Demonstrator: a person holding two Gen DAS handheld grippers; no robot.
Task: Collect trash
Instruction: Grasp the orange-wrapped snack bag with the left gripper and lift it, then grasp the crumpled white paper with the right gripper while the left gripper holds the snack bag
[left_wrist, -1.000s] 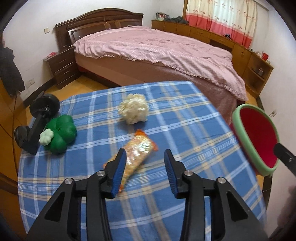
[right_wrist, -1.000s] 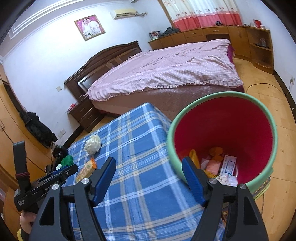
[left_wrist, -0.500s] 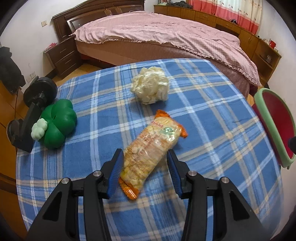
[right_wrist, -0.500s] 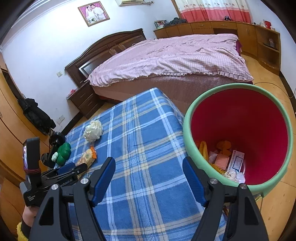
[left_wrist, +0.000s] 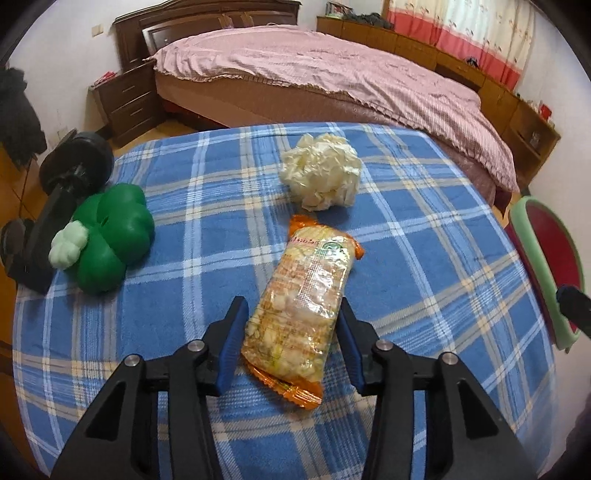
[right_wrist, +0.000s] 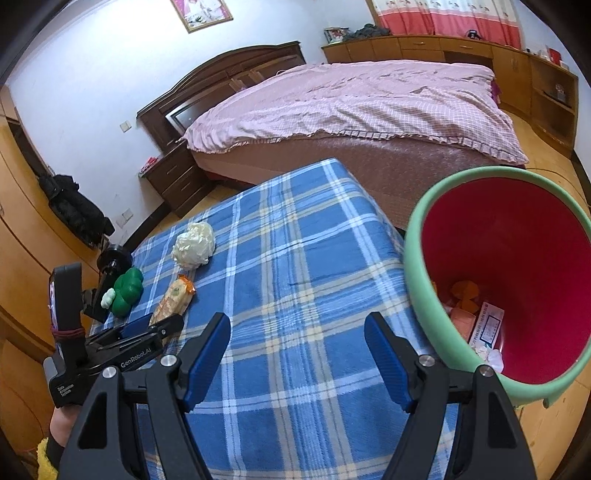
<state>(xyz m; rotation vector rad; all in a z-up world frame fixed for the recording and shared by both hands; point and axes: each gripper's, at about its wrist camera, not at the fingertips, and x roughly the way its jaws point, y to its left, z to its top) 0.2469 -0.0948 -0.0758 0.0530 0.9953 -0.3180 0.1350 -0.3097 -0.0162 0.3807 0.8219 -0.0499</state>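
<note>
A bed (left_wrist: 332, 74) with a pink cover is standing well beyond both grippers, past the far edge of the surface (left_wrist: 424, 258), which is wearing a blue plaid cloth. To the right of the right gripper (right_wrist: 297, 354), just off the surface's edge, a green-rimmed bin with a red inside (right_wrist: 421, 273) is tilting its mouth toward the camera and holding paper scraps and orange wrappers at its bottom. The right gripper is hovering over bare cloth with its jaws standing wide apart and nothing between them.

Ahead and to the left of the left gripper (left_wrist: 291, 339), a black dumbbell (left_wrist: 70, 173) is lying at the surface's edge, and a green toy vegetable (left_wrist: 114, 236) with a pale stem is resting just beside it. Straight ahead of the left gripper, a crumpled ball of cream paper (left_wrist: 321, 177) is sitting near the far end of the snack packet (left_wrist: 303, 299).

The orange-ended snack packet is lying flat on the cloth, with its near half sitting between the left gripper's blue pads (left_wrist: 231, 339). The jaws have just been closing a little around it; the right pad appears to be meeting the packet's edge, while a thin gap is showing at the left pad, so the packet is not yet clamped.
</note>
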